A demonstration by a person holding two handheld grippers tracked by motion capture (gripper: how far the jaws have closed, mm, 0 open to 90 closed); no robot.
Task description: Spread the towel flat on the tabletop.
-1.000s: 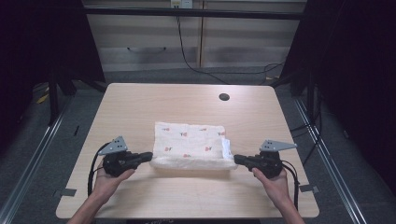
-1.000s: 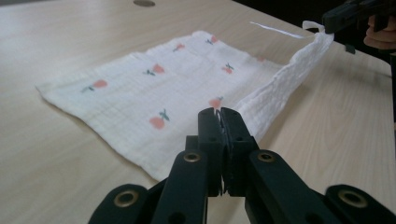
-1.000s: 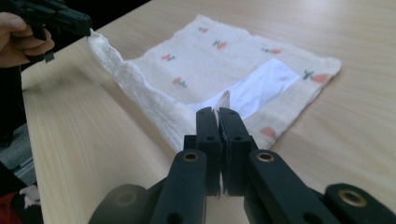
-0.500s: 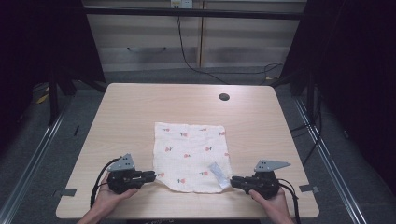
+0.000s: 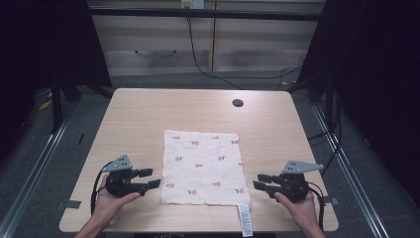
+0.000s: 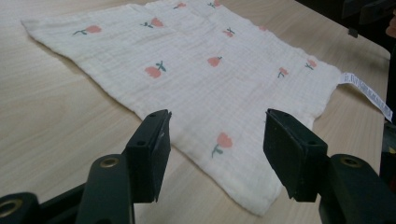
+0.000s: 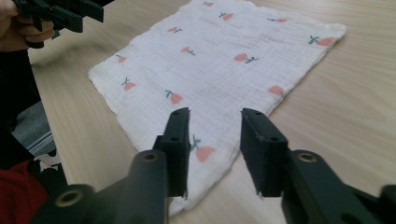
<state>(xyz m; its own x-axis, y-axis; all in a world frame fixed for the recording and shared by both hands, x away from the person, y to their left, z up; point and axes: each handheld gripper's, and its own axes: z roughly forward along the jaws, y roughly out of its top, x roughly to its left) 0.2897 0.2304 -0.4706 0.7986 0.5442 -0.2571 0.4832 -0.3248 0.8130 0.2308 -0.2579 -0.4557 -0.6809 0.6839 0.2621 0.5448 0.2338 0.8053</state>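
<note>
Cloth (image 5: 203,167) lies spread flat on the surface (image 5: 148,114), a pale square printed with small red flowers. In the high view it sits toward the near half of the surface, its near edge close to the surface's near rim. A white tag (image 5: 244,218) hangs off the cloth's near right corner and points toward that rim. A dark round hole (image 5: 237,103) marks the surface well beyond the cloth's far right corner. The left claw (image 5: 153,178) is just beside the cloth's near left corner, held in a hand (image 5: 110,203); its jaws stand apart and have just been opening, with nothing between them. The right claw (image 5: 261,181) is near the cloth's near right corner, clear of the edge, held in the other hand (image 5: 299,210); its jaws are also spread, have just been opening, and hold nothing.

In the left gripper view, the left claw (image 6: 215,140) looks across the cloth (image 6: 201,60) from its nearest corner. The two black jaws are wide apart, and the corner of the cloth lies flat on the surface (image 6: 51,116) between and below them, not pinched. The tag (image 6: 369,93) trails from the cloth's far right corner.

In the right gripper view, the right claw (image 7: 215,135) faces the cloth (image 7: 219,60) from a near corner. Its jaws stand apart above the fabric, which lies flat and loose beneath them. Beyond the cloth's far left corner, the left claw (image 7: 70,14) shows.
</note>
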